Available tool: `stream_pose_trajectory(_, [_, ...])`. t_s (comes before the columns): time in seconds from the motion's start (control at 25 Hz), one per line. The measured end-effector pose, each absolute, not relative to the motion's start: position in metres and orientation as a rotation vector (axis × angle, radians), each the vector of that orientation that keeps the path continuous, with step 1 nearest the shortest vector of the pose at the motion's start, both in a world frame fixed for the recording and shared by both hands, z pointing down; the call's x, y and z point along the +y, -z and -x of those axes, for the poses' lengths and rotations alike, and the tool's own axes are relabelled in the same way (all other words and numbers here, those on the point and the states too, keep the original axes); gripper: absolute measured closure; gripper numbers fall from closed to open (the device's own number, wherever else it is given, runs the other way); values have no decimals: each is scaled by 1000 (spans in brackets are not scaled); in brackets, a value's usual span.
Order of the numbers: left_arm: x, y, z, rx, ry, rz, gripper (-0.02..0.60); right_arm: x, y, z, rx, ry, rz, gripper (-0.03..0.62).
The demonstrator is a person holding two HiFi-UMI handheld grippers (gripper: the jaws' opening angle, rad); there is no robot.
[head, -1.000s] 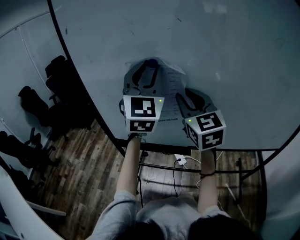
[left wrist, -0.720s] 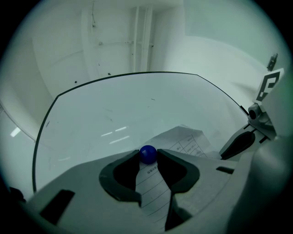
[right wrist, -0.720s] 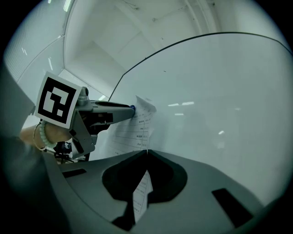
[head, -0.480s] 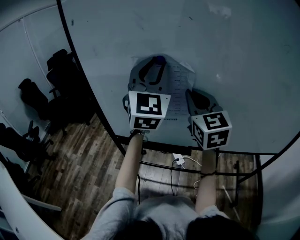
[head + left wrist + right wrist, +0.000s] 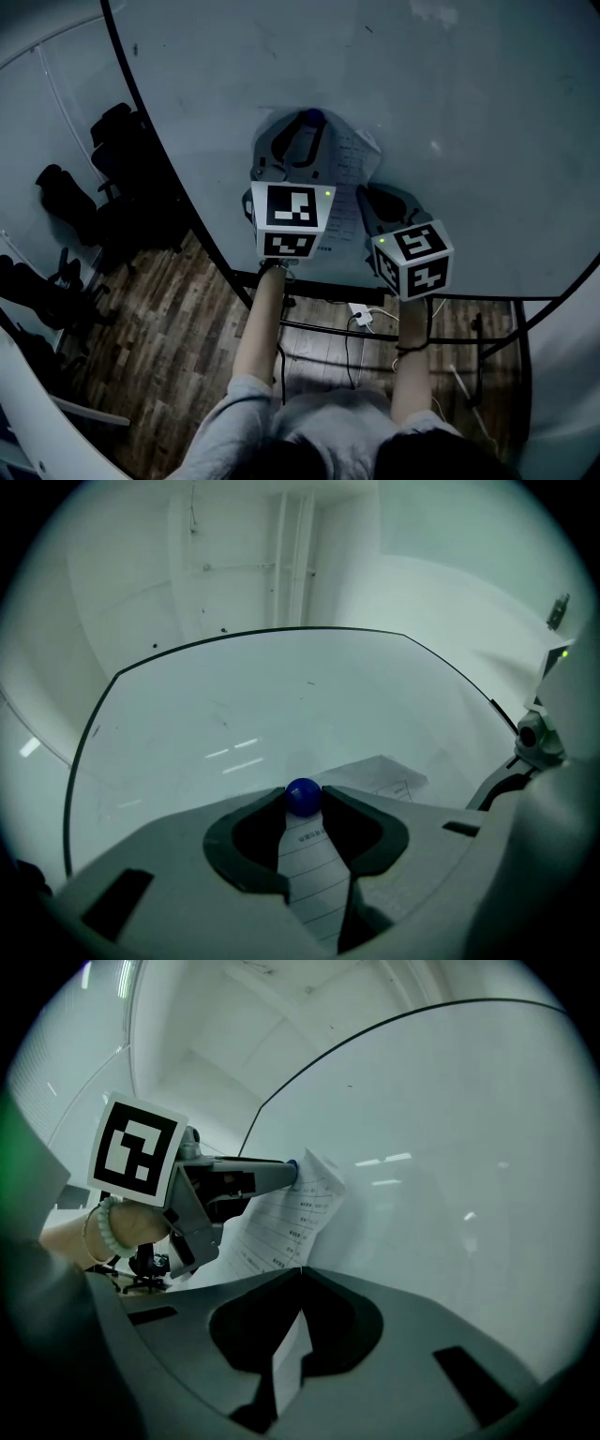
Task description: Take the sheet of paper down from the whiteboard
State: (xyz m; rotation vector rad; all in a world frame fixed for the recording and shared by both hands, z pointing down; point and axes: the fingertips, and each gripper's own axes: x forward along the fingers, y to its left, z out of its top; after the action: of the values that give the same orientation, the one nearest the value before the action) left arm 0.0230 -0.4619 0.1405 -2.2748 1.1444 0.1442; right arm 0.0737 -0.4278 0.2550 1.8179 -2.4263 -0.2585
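Since a second ago the right gripper (image 5: 300, 1271) has gone from spread wide to pressed together, and its jaws now pinch the edge of the white printed sheet of paper (image 5: 281, 1218), seen as a thin white strip between them. In the head view this grip is at about 4 o'clock on the sheet, and the sheet's corner at 2 o'clock curls a little off the board. The sheet hangs on the large pale glossy whiteboard (image 5: 450, 112). The left gripper (image 5: 303, 801) has kept its place at the sheet's 12 o'clock end, with its two jaw tips closed against either side of the small round blue magnet (image 5: 302, 793) that sits on the paper there.
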Motion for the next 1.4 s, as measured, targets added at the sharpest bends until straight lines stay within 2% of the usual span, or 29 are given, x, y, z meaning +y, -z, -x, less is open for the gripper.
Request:
stream_pose_trajectory(0.76, [-462,-138,-22,1160,-161,2283,457,-428,-293,-74,-2442,108,-1806,594])
stream_pose_trajectory(1.4, [-460,-140,-26,1121,-162,2325,457,-422,-289,-80,-2460,106,-1836,594])
